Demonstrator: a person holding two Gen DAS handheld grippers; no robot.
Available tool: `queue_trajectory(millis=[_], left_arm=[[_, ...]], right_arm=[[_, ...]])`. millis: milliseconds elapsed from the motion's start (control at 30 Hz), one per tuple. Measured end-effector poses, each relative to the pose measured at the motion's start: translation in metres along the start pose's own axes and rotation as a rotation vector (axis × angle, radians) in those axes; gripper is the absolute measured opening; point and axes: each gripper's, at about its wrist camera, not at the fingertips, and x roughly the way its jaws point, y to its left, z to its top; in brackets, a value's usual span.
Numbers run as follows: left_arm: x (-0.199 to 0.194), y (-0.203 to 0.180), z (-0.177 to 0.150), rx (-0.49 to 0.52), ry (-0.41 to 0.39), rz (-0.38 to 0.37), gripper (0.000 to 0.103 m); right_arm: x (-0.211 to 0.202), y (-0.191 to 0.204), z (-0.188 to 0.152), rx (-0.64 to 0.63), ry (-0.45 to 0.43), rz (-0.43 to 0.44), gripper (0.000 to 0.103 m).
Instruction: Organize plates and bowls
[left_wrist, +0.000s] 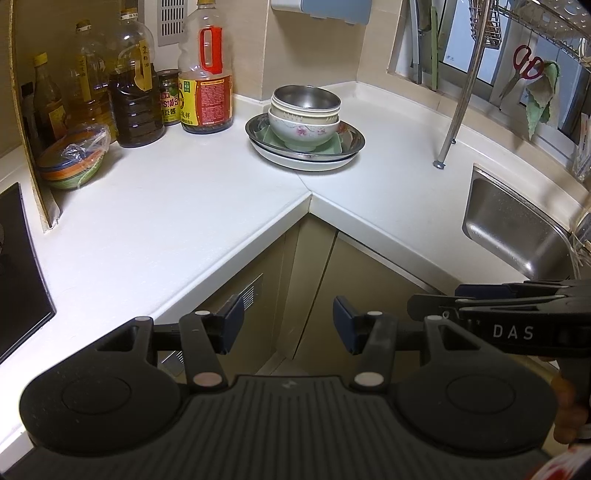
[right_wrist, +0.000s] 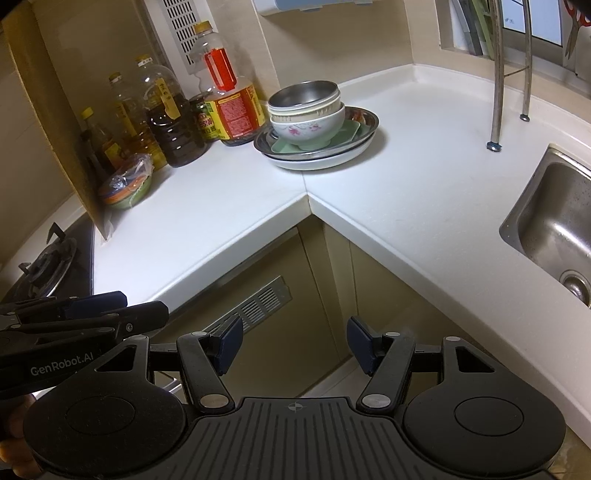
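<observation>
Corner kitchen. White L-shaped countertop (left_wrist: 192, 206) over beige cabinet doors (right_wrist: 280, 325), one with a metal vent grille (right_wrist: 255, 306). Beige tiled walls (left_wrist: 314, 48). Stainless sink (right_wrist: 554, 229) at right; gas hob (right_wrist: 48, 258) at left. Window (left_wrist: 469, 44) behind a metal dish rack (left_wrist: 535, 26). Even indoor light.

Oil and sauce bottles (left_wrist: 136, 92) crowd the back corner of the white countertop (left_wrist: 177, 206), steel sink (left_wrist: 517, 229) off right, red scissors (left_wrist: 526, 62) hanging by the window.
</observation>
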Motion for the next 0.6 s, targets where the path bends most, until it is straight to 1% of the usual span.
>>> queue_trajectory(millis=[433,600], left_arm=[[-0.0052,0.0013,-0.0023,0.005,-0.013,-0.001,0.051],[-0.0043,0.0034,-0.0031,-0.001,-0.005,-0.007,0.051]], right_arm=[[-0.0004,0.0,-0.0001,-0.003,-0.001,0.002,0.063],[-0.0004,-0.0009,-0.0001,-0.005,-0.001,0.003,0.063]])
